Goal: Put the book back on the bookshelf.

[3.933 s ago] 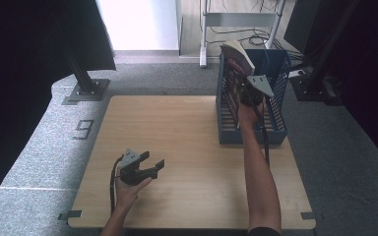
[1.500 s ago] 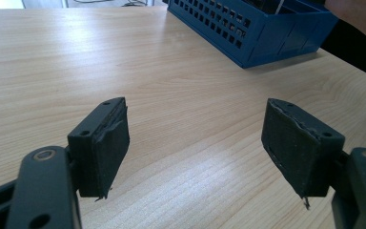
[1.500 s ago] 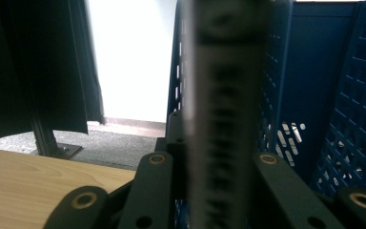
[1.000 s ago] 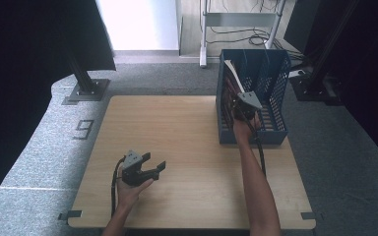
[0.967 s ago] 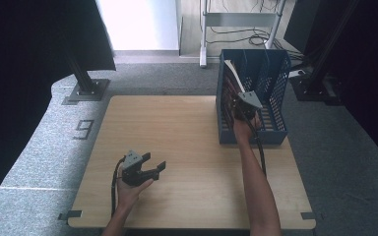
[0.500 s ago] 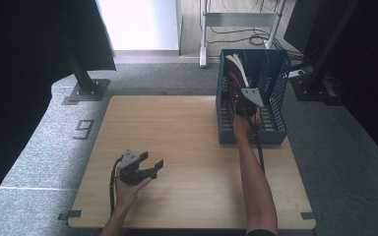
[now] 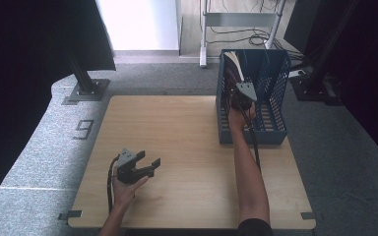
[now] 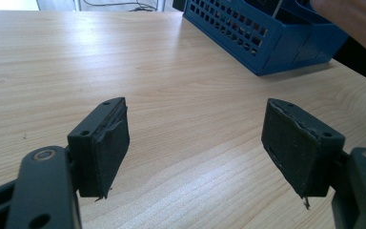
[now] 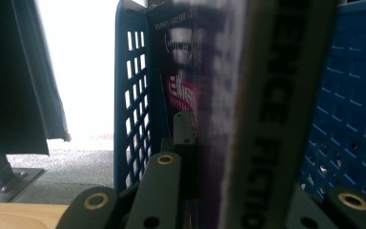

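Books are the work in hand: your right gripper (image 7: 240, 96) is clamped on a book (image 9: 248, 109), held upright inside the blue slotted basket (image 7: 275, 105) at the far right of the wooden table (image 7: 187, 142). In the right gripper view the jaws squeeze the book's lower edge, with the basket's left wall (image 9: 131, 95) just beside the cover. Keep the spine vertical and move it straight along the slot, so its corners do not catch the perforated walls. Room inside the basket is tight on both sides, and other books (image 7: 232, 61) lean at its far left corner; judge your clearance from the high view.

Your left gripper (image 7: 142, 167) rests near the table's near left with its jaws apart and nothing between the pads (image 8: 109, 143). Open board lies all around it, well apart from the basket, so it can steady the basket's near wall if the basket shifts.
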A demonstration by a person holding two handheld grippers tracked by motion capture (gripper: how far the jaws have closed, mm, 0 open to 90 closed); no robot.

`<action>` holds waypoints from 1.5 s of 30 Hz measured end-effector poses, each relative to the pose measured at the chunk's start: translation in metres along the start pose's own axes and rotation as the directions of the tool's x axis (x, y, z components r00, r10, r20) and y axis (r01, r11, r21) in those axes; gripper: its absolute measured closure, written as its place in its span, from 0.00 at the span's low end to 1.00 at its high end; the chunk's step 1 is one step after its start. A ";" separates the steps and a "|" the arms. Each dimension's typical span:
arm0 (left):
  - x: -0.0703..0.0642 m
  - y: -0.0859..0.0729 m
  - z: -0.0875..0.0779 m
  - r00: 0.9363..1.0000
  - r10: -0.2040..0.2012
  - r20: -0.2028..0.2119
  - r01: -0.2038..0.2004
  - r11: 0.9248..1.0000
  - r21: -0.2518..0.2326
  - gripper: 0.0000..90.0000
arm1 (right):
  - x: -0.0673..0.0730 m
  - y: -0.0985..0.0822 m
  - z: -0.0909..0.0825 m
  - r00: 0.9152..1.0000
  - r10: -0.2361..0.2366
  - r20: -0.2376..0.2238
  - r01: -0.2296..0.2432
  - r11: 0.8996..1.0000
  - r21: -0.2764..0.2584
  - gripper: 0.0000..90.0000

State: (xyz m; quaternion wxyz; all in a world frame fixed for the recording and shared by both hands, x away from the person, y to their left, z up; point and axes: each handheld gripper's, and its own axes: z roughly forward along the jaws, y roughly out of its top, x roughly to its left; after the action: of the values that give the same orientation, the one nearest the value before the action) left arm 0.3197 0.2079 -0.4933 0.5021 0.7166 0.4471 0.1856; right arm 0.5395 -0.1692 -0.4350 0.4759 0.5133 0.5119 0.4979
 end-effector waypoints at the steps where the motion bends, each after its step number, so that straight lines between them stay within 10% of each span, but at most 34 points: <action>1: 0.000 0.000 0.000 1.000 0.000 0.000 0.000 1.000 -0.001 0.27 | 0.000 -0.001 0.001 1.000 0.004 0.002 -0.004 1.000 -0.001 0.91; 11: 0.001 0.000 0.000 1.000 0.001 0.002 -0.001 1.000 -0.001 0.27 | 0.010 -0.007 0.002 0.999 -0.018 -0.037 0.018 1.000 0.005 0.91; 20: -0.003 0.000 0.001 1.000 0.011 0.010 -0.011 1.000 0.004 0.27 | 0.015 -0.010 -0.006 0.983 -0.072 -0.171 0.077 0.997 0.025 0.77; 45: -0.007 -0.002 0.004 1.000 0.019 0.015 -0.019 1.000 0.013 0.27 | 0.008 -0.013 -0.019 0.960 -0.080 -0.267 0.097 0.994 0.052 0.64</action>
State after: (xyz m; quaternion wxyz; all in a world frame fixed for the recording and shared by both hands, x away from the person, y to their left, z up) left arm 0.3185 0.2001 -0.4956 0.4988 0.7255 0.4377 0.1823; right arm 0.5198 -0.1611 -0.4465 0.4081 0.4340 0.6091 0.5235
